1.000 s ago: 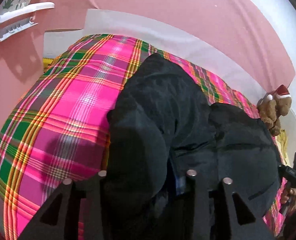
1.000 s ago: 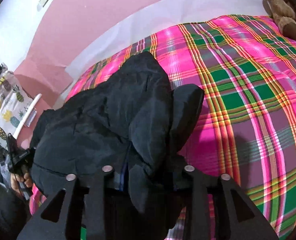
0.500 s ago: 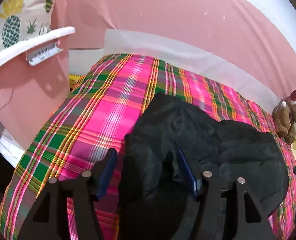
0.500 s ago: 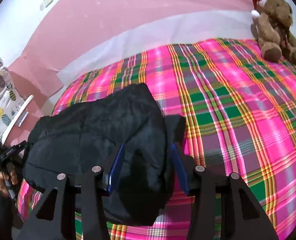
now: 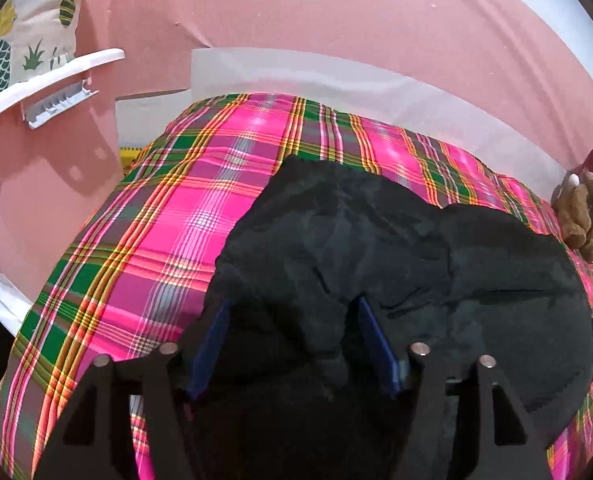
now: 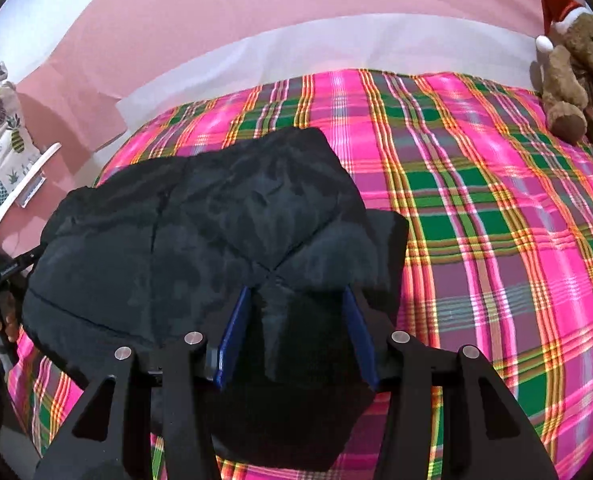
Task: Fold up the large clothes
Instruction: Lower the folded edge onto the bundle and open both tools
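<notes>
The black garment (image 5: 396,248) is seen as matt, soft, slightly puffy cloth with stitched seams. The bed cover (image 6: 496,208) is woven plaid cloth with a faint sheen. The teddy bear (image 6: 572,76) is covered in brown plush. Both grippers are built of matt black plastic with bright metal screw heads; the pads (image 6: 232,336) are faced in smooth blue material.

A pink wall (image 5: 336,12) with a white band (image 6: 336,44) along its foot backs the bed (image 6: 496,208), which wears a pink-and-green plaid cover; light glares off it.
</notes>
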### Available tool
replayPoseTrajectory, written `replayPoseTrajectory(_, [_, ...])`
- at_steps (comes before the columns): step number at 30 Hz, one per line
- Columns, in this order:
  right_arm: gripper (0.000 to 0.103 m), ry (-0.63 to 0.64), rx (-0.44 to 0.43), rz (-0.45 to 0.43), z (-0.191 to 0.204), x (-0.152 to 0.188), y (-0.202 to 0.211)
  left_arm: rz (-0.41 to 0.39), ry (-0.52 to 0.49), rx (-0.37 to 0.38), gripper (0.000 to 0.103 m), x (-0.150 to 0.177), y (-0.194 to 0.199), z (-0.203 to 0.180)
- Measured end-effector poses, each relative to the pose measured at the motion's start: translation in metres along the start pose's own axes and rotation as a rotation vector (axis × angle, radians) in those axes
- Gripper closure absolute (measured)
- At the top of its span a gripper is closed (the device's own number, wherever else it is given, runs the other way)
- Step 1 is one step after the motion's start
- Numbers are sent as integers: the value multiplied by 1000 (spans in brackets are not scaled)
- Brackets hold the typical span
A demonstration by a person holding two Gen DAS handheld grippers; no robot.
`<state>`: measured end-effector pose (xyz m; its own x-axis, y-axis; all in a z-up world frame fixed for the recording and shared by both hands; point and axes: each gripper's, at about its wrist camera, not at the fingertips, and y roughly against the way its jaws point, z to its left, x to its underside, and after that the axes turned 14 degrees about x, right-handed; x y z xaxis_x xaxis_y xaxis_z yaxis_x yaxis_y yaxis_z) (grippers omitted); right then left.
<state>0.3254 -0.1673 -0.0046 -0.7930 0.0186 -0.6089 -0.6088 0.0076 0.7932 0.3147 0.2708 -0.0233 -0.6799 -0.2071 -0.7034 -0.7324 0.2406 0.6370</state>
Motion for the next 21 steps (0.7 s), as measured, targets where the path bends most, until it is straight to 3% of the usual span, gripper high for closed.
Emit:
replayPoseTrajectory(8, [54,-6,9,-2,0,3,2,-9,-4,-38,27,1,6,-4])
replayPoseTrajectory(16, [54,-18,29,-25,3,15,35,-66,-26,-57,27,11,51,-25])
replayPoseTrajectory(21, [54,-10,23,-36,14,33,58,-80,-38,-64,27,36,81,-47])
